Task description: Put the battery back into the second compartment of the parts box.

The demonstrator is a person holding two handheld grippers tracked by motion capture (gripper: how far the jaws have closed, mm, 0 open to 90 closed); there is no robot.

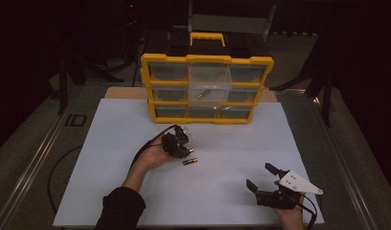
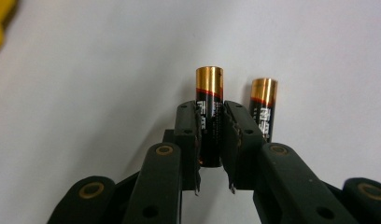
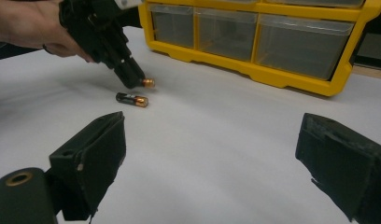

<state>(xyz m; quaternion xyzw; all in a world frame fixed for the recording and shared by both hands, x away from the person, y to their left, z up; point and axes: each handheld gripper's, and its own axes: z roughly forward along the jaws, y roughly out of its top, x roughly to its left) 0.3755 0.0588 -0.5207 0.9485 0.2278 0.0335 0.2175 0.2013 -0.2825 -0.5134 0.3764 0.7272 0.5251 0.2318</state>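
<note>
The left gripper [image 2: 212,135] pinches one battery [image 2: 209,116] before the yellow organizer [image 1: 206,88] — I'd lift straight, clear of the second battery [image 2: 263,108]; the right gripper [image 1: 264,178] gapes wide, idle.

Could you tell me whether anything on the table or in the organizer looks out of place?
One drawer of the yellow organizer, top middle, stands pulled out toward the table with a small item inside. One battery lies loose on the white sheet beside the left gripper, whose jaws clamp another battery.

Black-and-copper battery [image 2: 209,116] clamped in left tongs [image 2: 212,135], second battery [image 2: 264,108] lying just beside
</note>
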